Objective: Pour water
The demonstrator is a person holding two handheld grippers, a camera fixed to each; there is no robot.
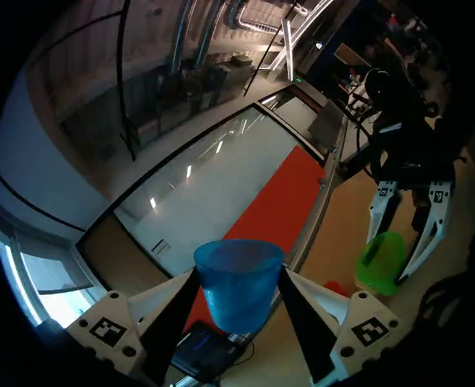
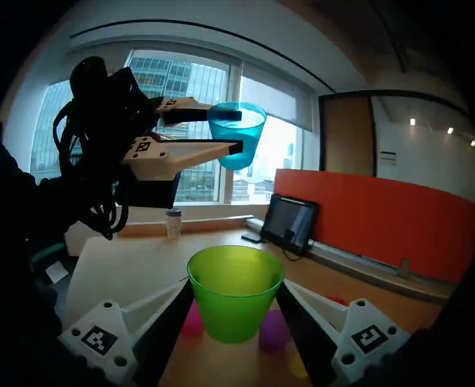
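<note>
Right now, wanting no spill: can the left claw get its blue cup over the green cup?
Probably yes: the left claw holds the blue cup high, with open air between it and the green cup below.

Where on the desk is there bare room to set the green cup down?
Bare desk wood runs from the small clear cup by the window across to the tablet, and nearer the camera from there. It is crowded beneath the green cup, where small coloured things lie.

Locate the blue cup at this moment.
In the left gripper view, the blue cup is held by the left gripper; in the right gripper view it appears above the green cup, against the window.
</note>
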